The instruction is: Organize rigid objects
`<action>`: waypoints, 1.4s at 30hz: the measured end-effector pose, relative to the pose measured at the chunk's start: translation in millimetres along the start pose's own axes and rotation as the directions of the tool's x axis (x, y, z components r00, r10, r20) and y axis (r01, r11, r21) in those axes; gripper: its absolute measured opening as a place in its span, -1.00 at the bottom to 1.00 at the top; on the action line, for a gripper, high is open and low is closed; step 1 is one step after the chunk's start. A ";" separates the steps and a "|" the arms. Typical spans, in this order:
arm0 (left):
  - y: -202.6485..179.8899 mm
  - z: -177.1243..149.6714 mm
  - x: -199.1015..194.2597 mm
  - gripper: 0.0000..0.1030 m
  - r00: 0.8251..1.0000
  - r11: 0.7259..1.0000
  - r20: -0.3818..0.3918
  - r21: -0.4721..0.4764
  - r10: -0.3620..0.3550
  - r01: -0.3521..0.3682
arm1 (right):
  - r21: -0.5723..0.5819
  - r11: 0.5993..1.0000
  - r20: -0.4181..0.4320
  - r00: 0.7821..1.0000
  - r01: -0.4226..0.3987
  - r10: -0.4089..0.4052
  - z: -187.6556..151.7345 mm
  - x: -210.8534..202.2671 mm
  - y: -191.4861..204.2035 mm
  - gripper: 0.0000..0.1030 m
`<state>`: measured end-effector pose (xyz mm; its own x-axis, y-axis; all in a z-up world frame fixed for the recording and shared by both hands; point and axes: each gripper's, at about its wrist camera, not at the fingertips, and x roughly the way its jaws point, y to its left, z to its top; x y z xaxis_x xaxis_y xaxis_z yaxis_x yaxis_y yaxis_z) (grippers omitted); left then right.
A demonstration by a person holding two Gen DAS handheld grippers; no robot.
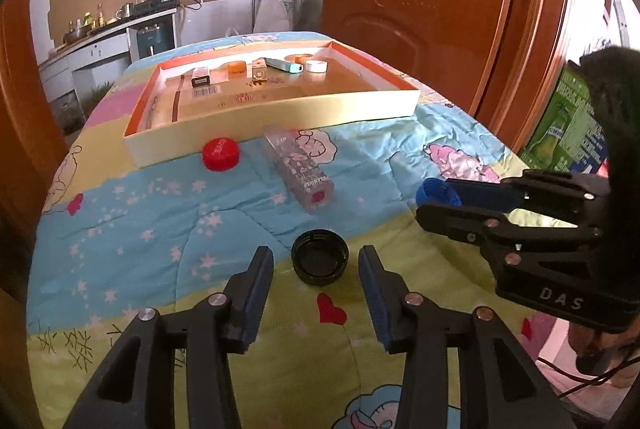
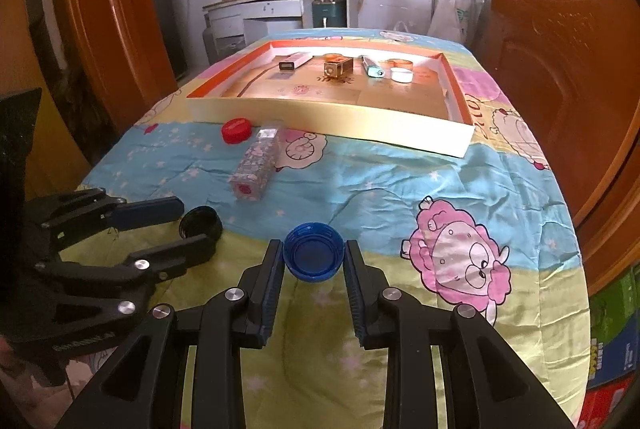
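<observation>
Black housing (image 1: 560,293) lettered "DAS"

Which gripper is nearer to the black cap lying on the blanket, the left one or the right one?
Left. The left gripper has its open jaws on either side of the black cap, not pressing it. The right gripper is off to the side, shut on the blue cap.

Quilt (image 2: 360,185): pale blue, yellow-green and pink patches printed with white stars, red hearts and pink cartoon sheep. Tray (image 2: 332,117): cream outer wall, orange inner rim, tan floor. Caps: 1 red (image 1: 220,154), 1 black (image 1: 319,257), 1 blue (image 2: 313,251), 1 white (image 2: 401,74); clear bottle (image 1: 298,167) with pink print.
</observation>
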<state>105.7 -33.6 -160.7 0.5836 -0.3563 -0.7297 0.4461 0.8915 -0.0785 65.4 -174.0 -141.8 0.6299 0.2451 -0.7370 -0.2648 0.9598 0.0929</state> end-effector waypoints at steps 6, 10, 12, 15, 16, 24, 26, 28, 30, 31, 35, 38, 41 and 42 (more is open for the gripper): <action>-3.7 1.6 9.1 -0.14 0.999 1.000 -0.024 0.011 0.028 -0.027 | 0.005 1.000 -0.005 1.000 -0.009 0.009 -1.0 1.0 -1.0 -0.41; -4.8 1.9 9.5 -0.14 0.999 0.999 -0.029 0.004 0.037 -0.037 | 0.017 1.000 -0.010 1.000 -0.011 0.011 -1.1 2.3 -3.5 -0.41; -2.6 1.9 9.1 -0.14 0.999 0.999 -0.027 -0.015 0.030 -0.031 | 0.020 1.000 -0.012 1.000 -0.013 0.013 -1.0 2.7 -4.0 -0.41; -2.7 2.3 8.9 -0.15 0.999 0.999 -0.027 -0.017 0.035 -0.035 | 0.022 1.000 -0.010 1.000 -0.012 0.012 -1.2 2.4 -4.3 -0.41; -3.1 2.3 8.6 -0.19 0.999 0.999 -0.026 -0.014 0.041 -0.042 | 0.023 1.000 -0.010 1.000 -0.012 0.012 -1.3 2.1 -4.3 -0.41; 6.6 -0.4 3.7 -0.42 1.000 0.997 -0.003 -0.068 0.024 -0.024 | 0.031 0.999 -0.019 1.000 -0.011 0.011 -2.1 3.7 -4.7 -0.41; 7.6 -0.6 2.9 -0.42 1.000 0.997 -0.001 -0.075 0.020 -0.020 | 0.030 1.000 -0.018 1.000 -0.009 0.010 -2.0 3.7 -4.6 -0.41; 8.6 -0.6 1.7 -0.42 1.000 0.996 -0.002 -0.083 0.017 -0.017 | 0.034 0.999 -0.016 1.000 -0.014 0.014 -1.9 4.0 -4.9 -0.41; 10.1 0.0 0.3 -0.42 1.000 0.996 -0.003 -0.092 0.013 -0.013 | 0.036 0.999 -0.015 1.000 -0.016 0.016 -1.3 4.3 -5.1 -0.41; 11.0 0.1 -1.1 -0.42 1.000 0.995 -0.002 -0.098 0.013 -0.013 | 0.036 0.999 -0.014 1.000 -0.016 0.016 -0.7 4.5 -5.1 -0.41; 15.9 2.5 -8.4 -0.42 1.000 0.993 0.012 -0.117 0.012 -0.011 | 0.041 0.999 -0.010 1.000 -0.019 0.020 2.6 4.4 -4.9 -0.41; 18.4 7.1 -13.3 -0.42 1.000 0.992 0.024 -0.122 0.015 -0.012 | 0.037 0.999 -0.004 1.000 -0.022 0.023 5.9 3.5 -3.4 -0.41; 20.8 13.2 -18.2 -0.42 0.999 0.992 0.036 -0.126 0.018 -0.013 | 0.036 0.999 0.001 1.000 -0.028 0.028 11.1 3.3 -1.9 -0.41; 21.7 15.3 -19.5 -0.42 0.999 0.992 0.040 -0.127 0.017 -0.012 | 0.037 0.999 0.004 1.000 -0.031 0.031 13.5 3.2 -1.6 -0.41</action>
<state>114.3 -11.6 -137.8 0.6180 -0.3515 -0.7032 0.3488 0.9242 -0.1555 77.7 -172.8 -135.3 0.6239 0.2754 -0.7314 -0.2572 0.9561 0.1406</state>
